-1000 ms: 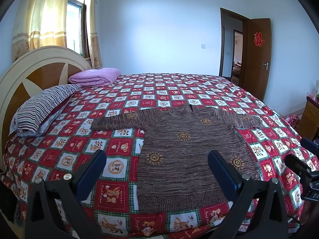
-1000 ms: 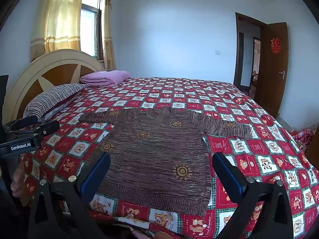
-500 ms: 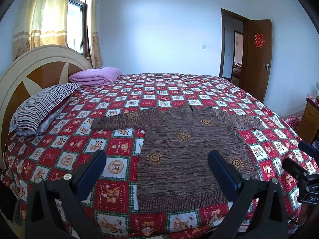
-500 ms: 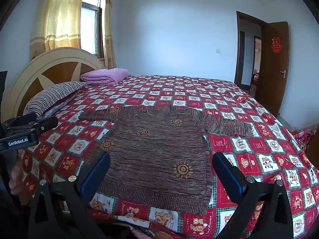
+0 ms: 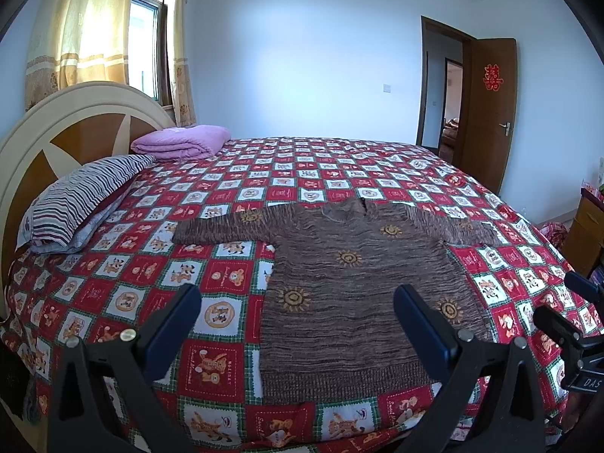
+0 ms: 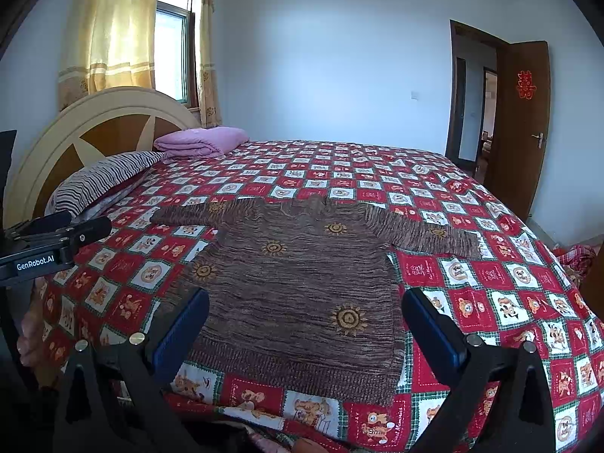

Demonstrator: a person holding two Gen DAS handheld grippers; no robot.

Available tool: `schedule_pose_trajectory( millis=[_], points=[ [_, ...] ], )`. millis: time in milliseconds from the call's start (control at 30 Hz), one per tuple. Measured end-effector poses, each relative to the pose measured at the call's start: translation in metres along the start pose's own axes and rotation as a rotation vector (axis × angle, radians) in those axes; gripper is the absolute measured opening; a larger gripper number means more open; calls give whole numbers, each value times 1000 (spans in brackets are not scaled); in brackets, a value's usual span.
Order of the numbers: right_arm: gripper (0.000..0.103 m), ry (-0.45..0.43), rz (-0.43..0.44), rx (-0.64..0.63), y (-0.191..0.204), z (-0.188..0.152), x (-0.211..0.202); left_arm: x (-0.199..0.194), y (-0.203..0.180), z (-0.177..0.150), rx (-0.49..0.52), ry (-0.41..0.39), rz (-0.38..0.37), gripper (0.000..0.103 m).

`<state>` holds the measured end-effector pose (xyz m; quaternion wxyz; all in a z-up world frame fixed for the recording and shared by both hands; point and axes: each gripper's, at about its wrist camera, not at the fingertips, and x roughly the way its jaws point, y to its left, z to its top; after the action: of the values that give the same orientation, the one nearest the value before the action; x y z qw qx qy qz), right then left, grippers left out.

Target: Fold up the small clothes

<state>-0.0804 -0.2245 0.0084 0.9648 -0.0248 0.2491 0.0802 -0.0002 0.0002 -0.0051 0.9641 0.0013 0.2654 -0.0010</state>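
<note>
A brown knitted sweater with sun motifs [image 5: 351,290] lies flat, sleeves outstretched, on the bed's red checked quilt [image 5: 226,275]. The left tongs [image 5: 296,315] and right tongs [image 6: 305,311] hover above its hem, both spread wide and empty.

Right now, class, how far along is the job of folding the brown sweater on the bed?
Done: the sweater lies flat on the bedspread, both sleeves spread out. In hand: nothing; the left hand-held gripper and right hand-held gripper are open above the near edge. Left: every fold.
</note>
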Motion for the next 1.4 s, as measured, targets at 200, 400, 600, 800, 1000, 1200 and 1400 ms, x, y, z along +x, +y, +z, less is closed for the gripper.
schedule_pose_trajectory(
  millis=[200, 400, 600, 800, 1000, 1200, 1400],
  points=[
    [102, 3, 2, -3, 1, -1, 1, 0, 1, 0, -2, 0, -1, 103],
    [102, 4, 2, -3, 1, -2, 0, 0, 1, 0, -3, 1, -3, 103],
    [102, 8, 3, -5, 3, -2, 2, 1, 2, 0, -6, 1, -3, 103],
    [102, 10, 4, -6, 2, -3, 3, 3, 3, -3, -9, 2, -4, 103],
    [102, 11, 4, -7, 3, -4, 4, 3, 4, -3, -10, 3, -4, 103],
    [102, 16, 5, -15, 2, -7, 9, 6, 3, -9, -12, 14, 0, 103],
    [102, 36, 23, -6, -4, -9, 22, 21, 4, -10, -12, 39, 9, 103]
  ],
)
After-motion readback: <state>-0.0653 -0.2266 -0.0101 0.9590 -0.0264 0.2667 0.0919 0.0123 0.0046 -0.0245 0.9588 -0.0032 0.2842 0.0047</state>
